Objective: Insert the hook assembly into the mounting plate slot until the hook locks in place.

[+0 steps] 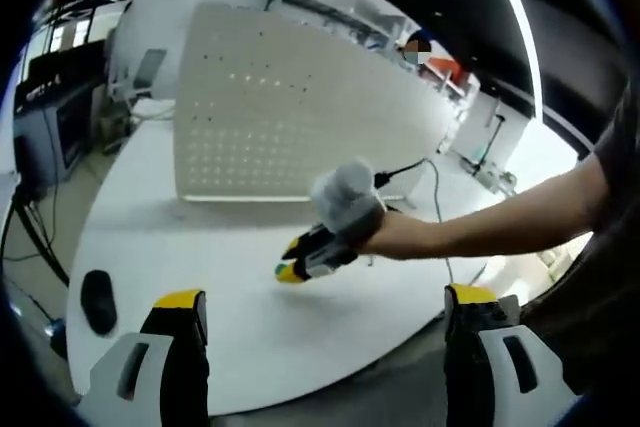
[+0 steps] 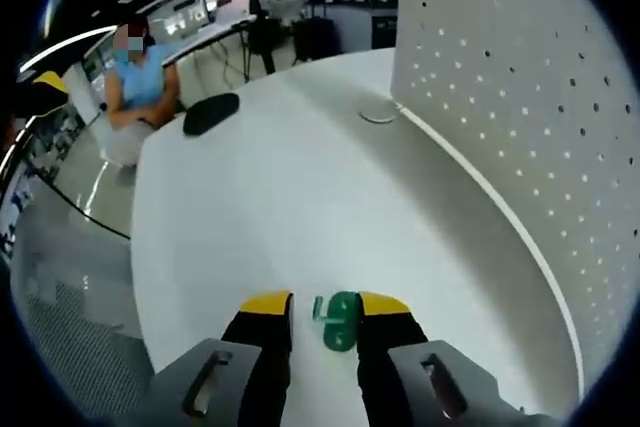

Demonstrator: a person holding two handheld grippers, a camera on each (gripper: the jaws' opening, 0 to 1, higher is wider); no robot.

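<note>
Green plastic hook point(image 2: 339, 320) sat clamped between our right hand-held gripper point(image 2: 325, 309) above the smooth white counter point(image 2: 260, 217); perforated white mounting plate point(image 2: 520, 97) stood upright alongside; left hand-held gripper point(image 1: 325, 299) gaped apart; a black oval pad point(image 2: 210, 112) lay beyond.

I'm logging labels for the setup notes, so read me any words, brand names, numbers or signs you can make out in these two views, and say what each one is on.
No text can be read in either view.
White perforated panel: only holes, no print.
Green hook piece between the right gripper's jaws: no marking visible.
Dark oval object on the white table: no label visible.
Background shelves and screens: too small and blurred to read.
</note>
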